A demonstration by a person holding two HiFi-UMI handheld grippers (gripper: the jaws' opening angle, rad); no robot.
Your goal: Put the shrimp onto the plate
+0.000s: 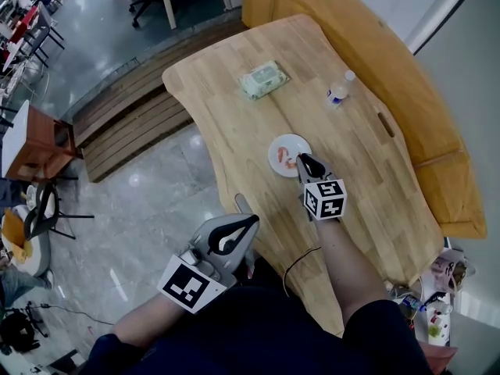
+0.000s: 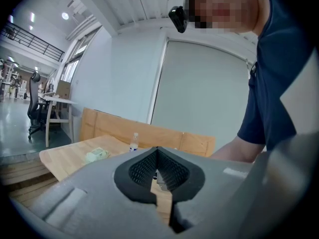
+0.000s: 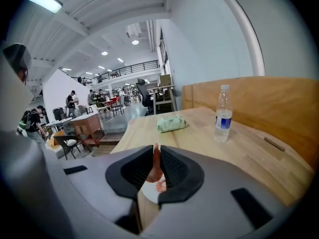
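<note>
My right gripper (image 1: 303, 160) hangs over the near edge of the small white plate (image 1: 286, 148) on the wooden table (image 1: 234, 108). In the right gripper view it (image 3: 156, 158) is shut on an orange shrimp (image 3: 155, 167), which stands upright between the dark pads. Below it, another shrimp (image 3: 160, 185) lies on the plate (image 3: 148, 192). In the head view, an orange shrimp (image 1: 291, 161) shows on the plate beside the jaw tips. My left gripper (image 1: 251, 223) is held off the table's near edge, by the person's lap. Its jaws (image 2: 157, 156) are shut with nothing between them.
A green pack of wipes (image 1: 264, 80) lies at the table's far side, and a water bottle (image 1: 339, 91) stands to its right. A wooden bench (image 1: 406, 108) runs along the table's right side. Chairs and desks stand on the floor at the left.
</note>
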